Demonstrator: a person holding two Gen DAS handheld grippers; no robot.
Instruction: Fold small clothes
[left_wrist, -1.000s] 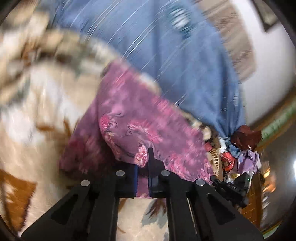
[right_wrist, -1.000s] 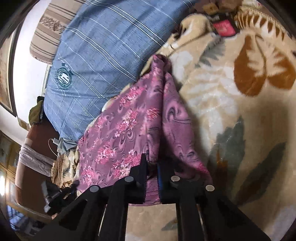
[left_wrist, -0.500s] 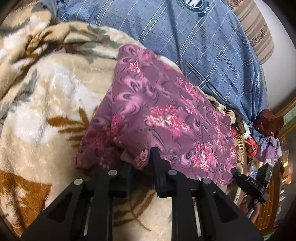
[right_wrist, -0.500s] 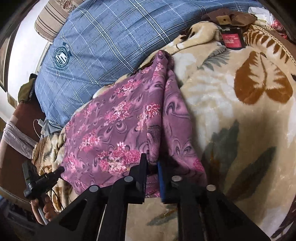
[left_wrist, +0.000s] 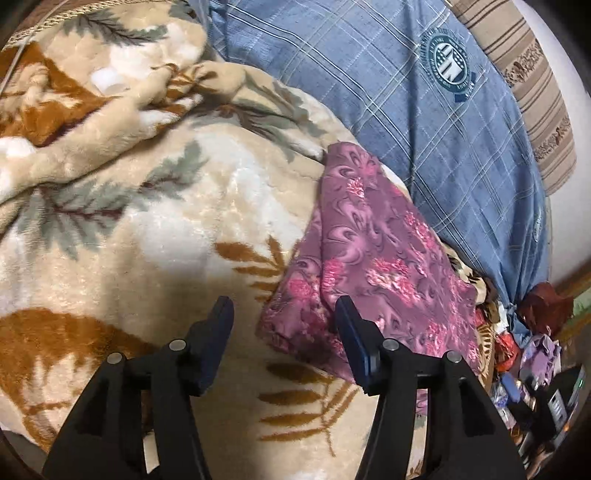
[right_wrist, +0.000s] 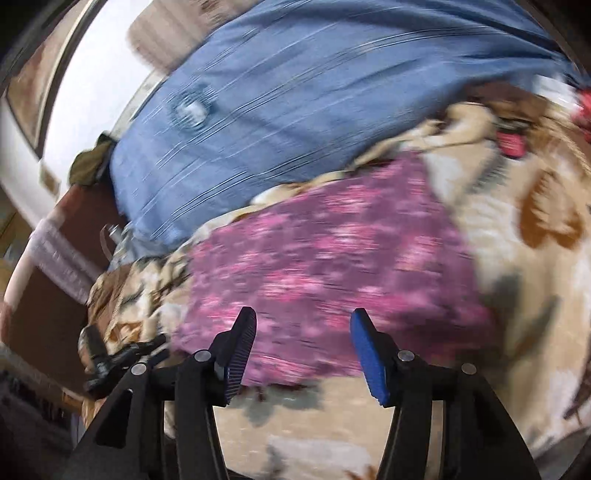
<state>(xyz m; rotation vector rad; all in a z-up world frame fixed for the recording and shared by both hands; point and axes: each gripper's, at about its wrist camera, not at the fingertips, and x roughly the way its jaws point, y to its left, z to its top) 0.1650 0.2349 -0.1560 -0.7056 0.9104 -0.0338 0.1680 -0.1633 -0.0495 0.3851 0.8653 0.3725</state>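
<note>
A small purple garment with pink flowers (left_wrist: 373, 258) lies folded flat on a cream leaf-patterned blanket (left_wrist: 147, 229). My left gripper (left_wrist: 282, 314) is open and empty, its fingers apart just at the garment's near left corner. In the right wrist view the same garment (right_wrist: 332, 266) is blurred by motion. My right gripper (right_wrist: 303, 328) is open and empty, just above the garment's near edge.
A blue checked pillow with a round crest (left_wrist: 424, 103) lies beyond the garment, also in the right wrist view (right_wrist: 295, 96). A striped cushion (left_wrist: 532, 96) sits behind it. A heap of clothes and clutter (left_wrist: 528, 339) lies at the bed's right side.
Both grippers were shut on the garment's near edge; both have opened and let it go. The garment now lies flat on the blanket. The right gripper is moving, its view blurred.
</note>
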